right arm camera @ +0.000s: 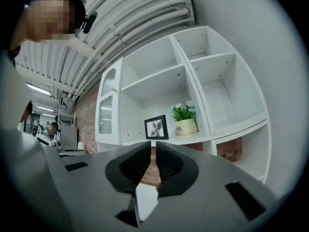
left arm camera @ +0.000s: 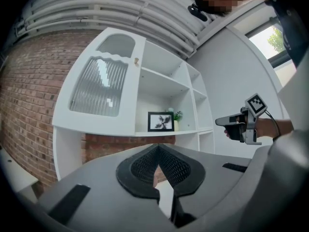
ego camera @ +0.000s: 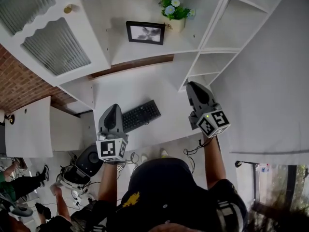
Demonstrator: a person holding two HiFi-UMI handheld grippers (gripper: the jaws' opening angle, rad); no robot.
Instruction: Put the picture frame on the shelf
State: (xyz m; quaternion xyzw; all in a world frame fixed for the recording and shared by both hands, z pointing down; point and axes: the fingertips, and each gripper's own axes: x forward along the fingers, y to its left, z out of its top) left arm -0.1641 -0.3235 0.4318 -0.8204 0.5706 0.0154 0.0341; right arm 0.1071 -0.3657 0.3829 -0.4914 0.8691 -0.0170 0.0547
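Note:
The black picture frame [ego camera: 145, 33] [left arm camera: 161, 121] [right arm camera: 156, 127] stands upright on a white shelf [ego camera: 140, 53], next to a small potted plant [ego camera: 175, 13] [right arm camera: 185, 117]. Both grippers are held level in front of the shelf unit, well short of the frame. My left gripper [ego camera: 113, 107] [left arm camera: 158, 147] is shut, its pads meeting at the tip with nothing in them. My right gripper [ego camera: 194, 85] [right arm camera: 153, 144] has a narrow slit between its jaws and holds nothing; it also shows in the left gripper view [left arm camera: 221, 122].
A black keyboard [ego camera: 140, 115] lies on the white desk [ego camera: 125, 86] below the shelf. A cabinet door with ribbed glass [ego camera: 55, 45] [left arm camera: 96, 88] is at the left. Open white cubbies [right arm camera: 222, 91] fill the right side. Other people sit at lower left [ego camera: 19, 182].

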